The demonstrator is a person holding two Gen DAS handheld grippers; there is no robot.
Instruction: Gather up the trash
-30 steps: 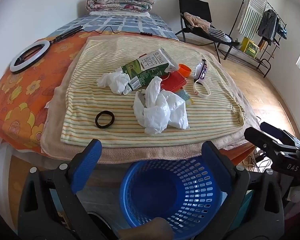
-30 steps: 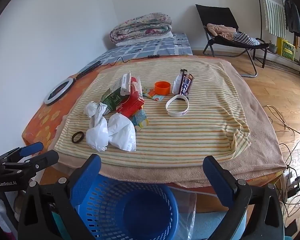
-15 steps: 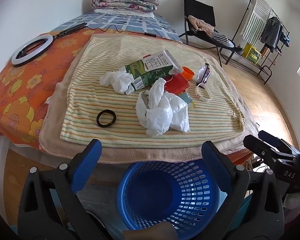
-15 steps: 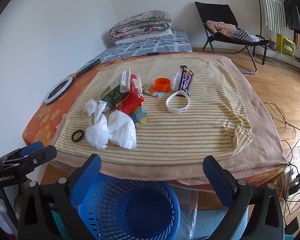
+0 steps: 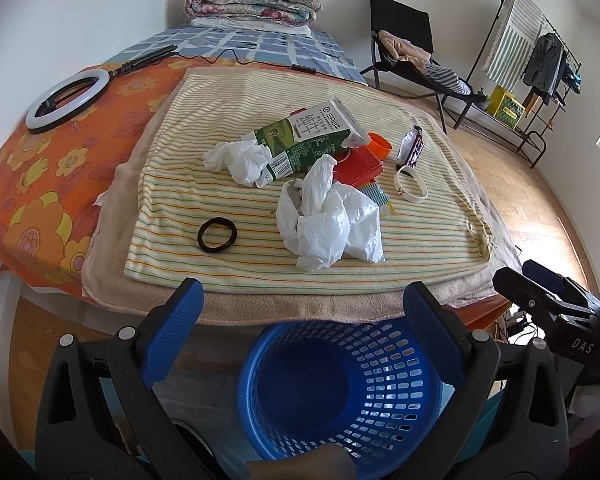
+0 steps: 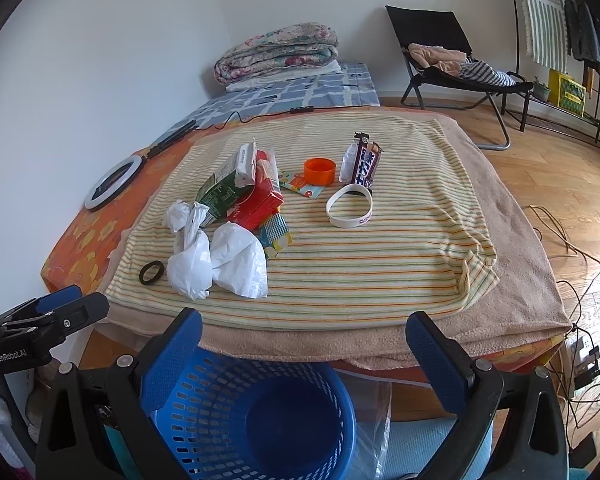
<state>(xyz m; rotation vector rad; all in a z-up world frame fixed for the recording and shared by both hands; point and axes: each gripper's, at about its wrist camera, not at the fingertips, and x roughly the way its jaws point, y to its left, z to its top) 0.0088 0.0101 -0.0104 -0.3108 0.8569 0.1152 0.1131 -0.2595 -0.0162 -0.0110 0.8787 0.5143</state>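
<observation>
Two tools, left tool (image 5: 302, 308) and right tool (image 6: 302, 340), are held agape and empty above the blue basket (image 5: 396, 384). The crumpled plastic bag (image 5: 328, 224), lying on the striped towel (image 5: 420, 236), is judged light, soft and slippery; a bunched fold should be pinched.

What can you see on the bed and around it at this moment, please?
plastic bag: one, white, crumpled, near edge of striped cloth
tissue: one, white, beside carton
milk carton: one, green-white, lying down
red box: one, against carton
cap: one, orange
wristband: one, white
snack bar: one, purple
hair tie: one, black
basket: one, blue, on floor
left gripper: blue fingers, open
right gripper: open
</observation>
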